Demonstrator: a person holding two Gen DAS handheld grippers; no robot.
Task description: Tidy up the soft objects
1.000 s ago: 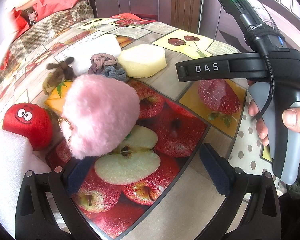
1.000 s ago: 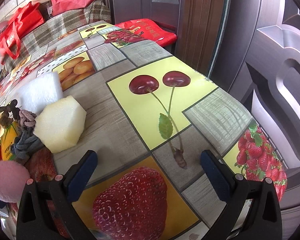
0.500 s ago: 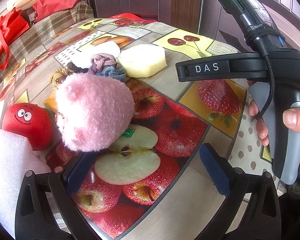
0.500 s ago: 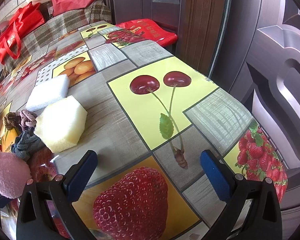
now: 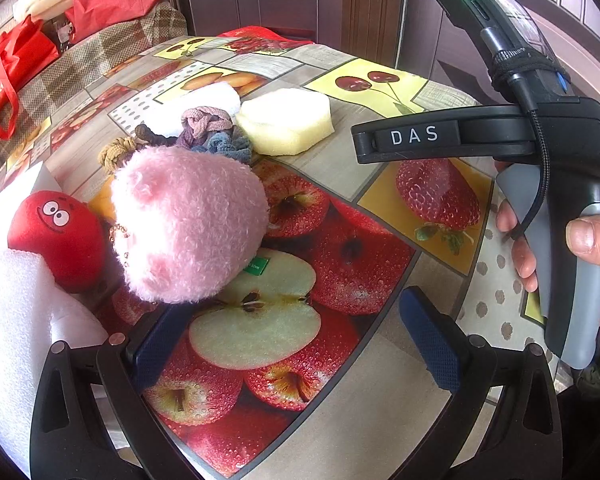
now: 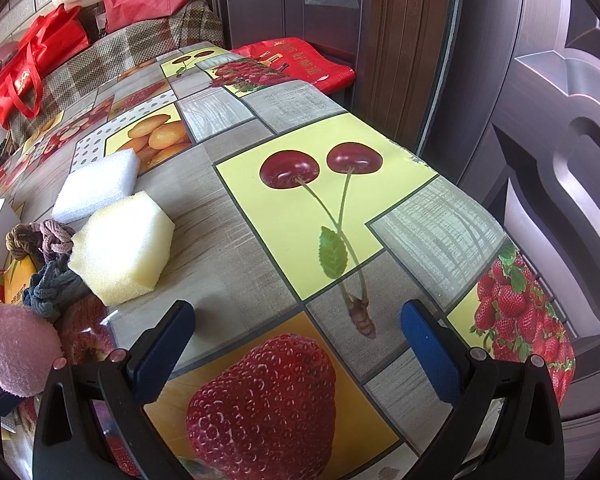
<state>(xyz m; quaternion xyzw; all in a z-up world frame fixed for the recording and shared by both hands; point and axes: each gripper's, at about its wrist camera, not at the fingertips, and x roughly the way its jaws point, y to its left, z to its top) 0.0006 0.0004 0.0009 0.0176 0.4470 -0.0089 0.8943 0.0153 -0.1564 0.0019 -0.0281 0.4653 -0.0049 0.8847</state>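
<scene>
A pink plush toy (image 5: 188, 224) lies on the fruit-print table (image 5: 340, 264), just ahead of my left gripper (image 5: 296, 340), whose jaws are open and empty. A red plush ball with a face (image 5: 58, 236) sits left of the plush. Several hair ties (image 5: 208, 132) lie behind it, then a yellow sponge (image 5: 286, 120) and a white foam block (image 5: 208, 100). My right gripper (image 6: 300, 356) is open and empty above the table; the sponge (image 6: 122, 248), white foam (image 6: 96, 184), hair ties (image 6: 48, 256) and pink plush (image 6: 14, 348) lie to its left.
A large white foam piece (image 5: 16, 320) lies at the left edge of the left wrist view. Red bags (image 6: 36, 64) and a checked cloth (image 6: 140, 52) sit beyond the table's far end. A dark door (image 6: 540, 160) stands close on the right. The right gripper's handle (image 5: 540, 152) is held at the right.
The left wrist view has shifted: the pink plush, red ball and hair ties now sit a little higher and further right in it. The right gripper has barely moved. Both stay open.
</scene>
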